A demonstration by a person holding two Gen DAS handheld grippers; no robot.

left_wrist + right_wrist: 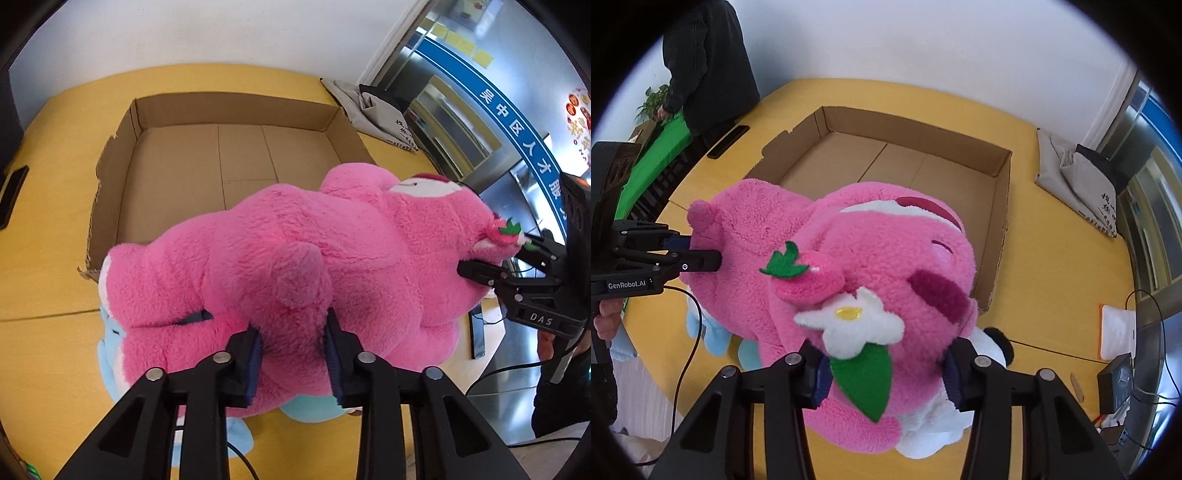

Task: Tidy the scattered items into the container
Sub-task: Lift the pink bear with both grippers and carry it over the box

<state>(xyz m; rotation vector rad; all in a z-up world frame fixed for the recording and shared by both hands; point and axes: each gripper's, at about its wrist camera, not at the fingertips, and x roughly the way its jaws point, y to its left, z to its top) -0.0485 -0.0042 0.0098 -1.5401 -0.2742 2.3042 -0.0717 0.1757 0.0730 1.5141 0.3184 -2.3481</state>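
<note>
A big pink plush bear (295, 254) fills both views, held up over the near edge of an open, shallow cardboard box (236, 155). My left gripper (293, 354) is shut on the bear's rear, just below its tail. My right gripper (886, 373) is shut on the bear's head (879, 266), by its white flower and green leaf. Each gripper shows in the other view: the right one (491, 266) at the bear's head, the left one (701, 254) at its body. The box (905, 162) is empty inside.
A light blue plush (110, 354) lies under the bear on the yellow table (48, 266). A white and black plush (993, 347) lies near the right gripper. Grey cloth bags (1078, 177) sit at the far right. A person in black (705, 62) stands at the far left.
</note>
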